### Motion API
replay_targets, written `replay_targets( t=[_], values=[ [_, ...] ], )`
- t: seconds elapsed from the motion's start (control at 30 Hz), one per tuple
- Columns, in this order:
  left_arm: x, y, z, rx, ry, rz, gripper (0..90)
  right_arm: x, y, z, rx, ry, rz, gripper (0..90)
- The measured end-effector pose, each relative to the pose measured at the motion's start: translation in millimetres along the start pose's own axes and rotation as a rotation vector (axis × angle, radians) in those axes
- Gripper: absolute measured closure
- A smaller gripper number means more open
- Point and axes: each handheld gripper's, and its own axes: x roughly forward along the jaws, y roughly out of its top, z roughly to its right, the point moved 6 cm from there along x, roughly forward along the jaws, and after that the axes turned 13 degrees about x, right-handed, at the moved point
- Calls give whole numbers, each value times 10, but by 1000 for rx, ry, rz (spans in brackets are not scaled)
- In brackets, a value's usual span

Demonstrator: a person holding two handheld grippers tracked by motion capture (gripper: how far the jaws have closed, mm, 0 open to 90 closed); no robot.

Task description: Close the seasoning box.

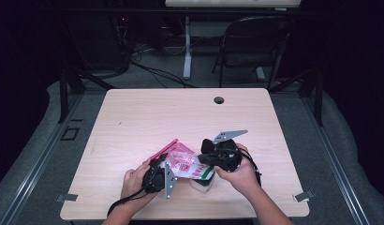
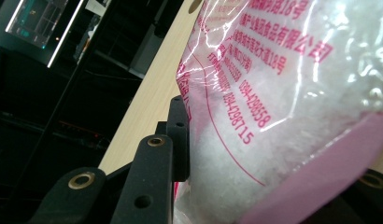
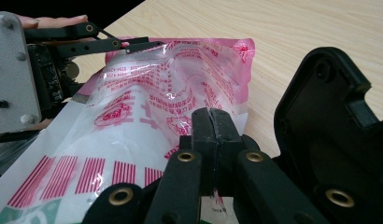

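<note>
A clear plastic bag (image 1: 183,165) with pink print and white grains inside is held over the near middle of the wooden table (image 1: 180,117). My left gripper (image 1: 163,163) is at its left end, and the bag (image 2: 283,93) sits between those jaws, pressed against the left finger (image 2: 178,135). From the right gripper view the left gripper (image 3: 129,44) pinches the bag's far pink edge. My right gripper (image 3: 210,119) is shut with thin film of the bag (image 3: 147,116) caught between its pads. In the high view the right gripper (image 1: 205,158) is at the bag's right side.
A white lump (image 1: 202,184) lies on the table under the bag's near end. A cable hole (image 1: 219,100) sits near the far edge. A black folding chair (image 1: 255,42) and a desk leg (image 1: 187,47) stand beyond the table. Metal clips (image 1: 302,196) mark the near corners.
</note>
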Motion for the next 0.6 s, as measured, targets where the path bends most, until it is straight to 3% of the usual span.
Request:
replay_targets(
  t=[0.47, 0.6],
  values=[
    [24, -65, 73, -73, -13, 17, 743, 37, 4, -9, 0, 2, 3, 890],
    [32, -88, 93, -92, -30, 15, 745, 32, 13, -14, 5, 11, 14, 845]
  ],
)
